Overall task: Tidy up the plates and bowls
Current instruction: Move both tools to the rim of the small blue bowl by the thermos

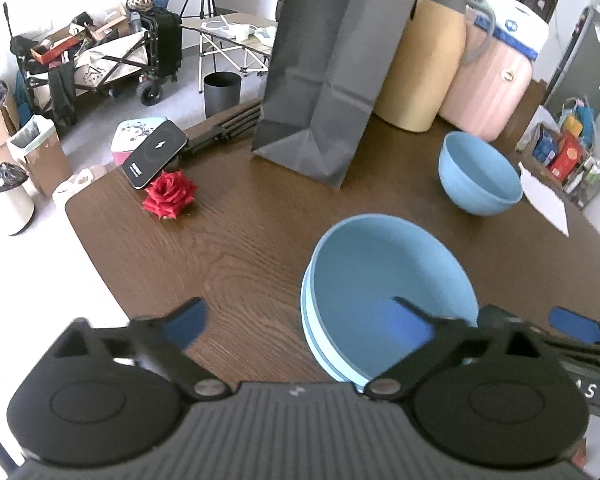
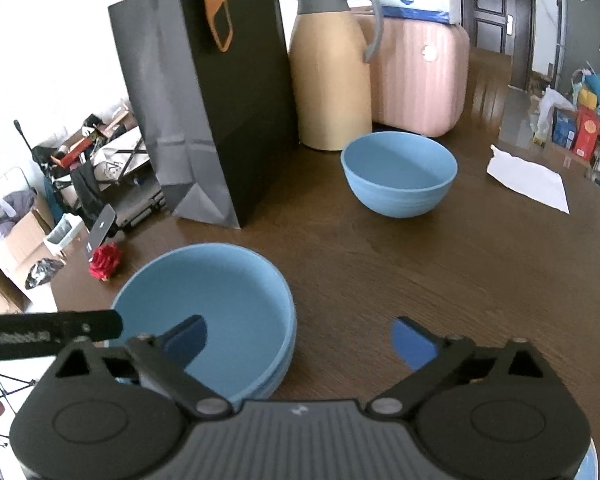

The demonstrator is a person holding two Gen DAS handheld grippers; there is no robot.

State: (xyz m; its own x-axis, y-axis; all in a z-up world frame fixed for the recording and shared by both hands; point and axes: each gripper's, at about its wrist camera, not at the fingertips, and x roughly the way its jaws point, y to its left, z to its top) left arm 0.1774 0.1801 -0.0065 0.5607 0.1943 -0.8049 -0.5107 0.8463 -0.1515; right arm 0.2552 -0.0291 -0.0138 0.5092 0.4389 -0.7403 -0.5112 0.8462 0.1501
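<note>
Dark wooden worktop [image 1: 260, 240] with nested blue bowls and both hand-held grippers spread wide.
The bowl stack [image 1: 388, 296] is seen between the left hand-held gripper [image 1: 300, 320] and right hand-held gripper [image 2: 300, 344], gripped by neither; a single blue bowl [image 2: 400, 176] stands well beyond.

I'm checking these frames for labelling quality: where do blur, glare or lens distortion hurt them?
Left wrist view: the fingers are motion-smeared, the table edge bows from the fisheye, and the floor at left is blown out white. Right wrist view: the nested bowls and far bowl read fairly sharp, the thermos is slightly soft, and the wall behind the bag is overexposed.
</note>
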